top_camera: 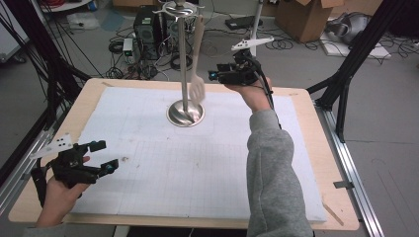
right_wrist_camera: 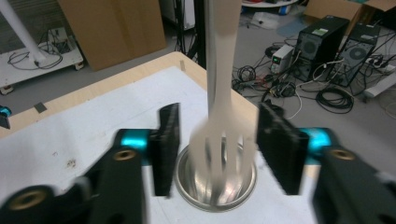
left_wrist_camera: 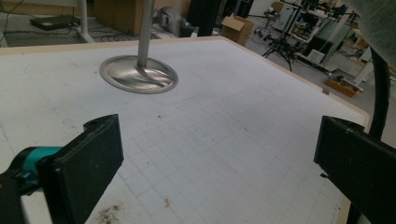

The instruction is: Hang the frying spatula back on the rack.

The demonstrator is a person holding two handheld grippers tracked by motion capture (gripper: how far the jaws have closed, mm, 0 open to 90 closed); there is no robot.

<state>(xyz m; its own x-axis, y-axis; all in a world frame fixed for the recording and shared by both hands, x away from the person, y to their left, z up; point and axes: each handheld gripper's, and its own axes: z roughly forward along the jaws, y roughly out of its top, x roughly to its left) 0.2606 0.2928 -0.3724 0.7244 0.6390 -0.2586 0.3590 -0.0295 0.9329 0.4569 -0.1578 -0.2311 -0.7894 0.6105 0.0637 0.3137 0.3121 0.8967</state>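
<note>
Your right tongs (right_wrist_camera: 215, 154) gape around the hanging slotted spatula (right_wrist_camera: 223, 140), gripping nothing, above the stand's steel base (right_wrist_camera: 215, 184). Your left tongs (left_wrist_camera: 215, 172) hover wide open, empty, over the white gridded surface (left_wrist_camera: 224, 116). Beyond lie computer towers (right_wrist_camera: 327, 37), cables and cardboard boxes (right_wrist_camera: 112, 28); no writing is legible.

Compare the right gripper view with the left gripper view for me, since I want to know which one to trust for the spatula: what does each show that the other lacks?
Right gripper view alone: the slotted spatula hanging between the right gripper's open fingers, blurred, plus computer towers on the floor. Left gripper view alone: the left gripper's wide-open fingers over bare gridded mat, and a grey sleeve. Both: the stand's round metal base and the table's wooden edge.
</note>
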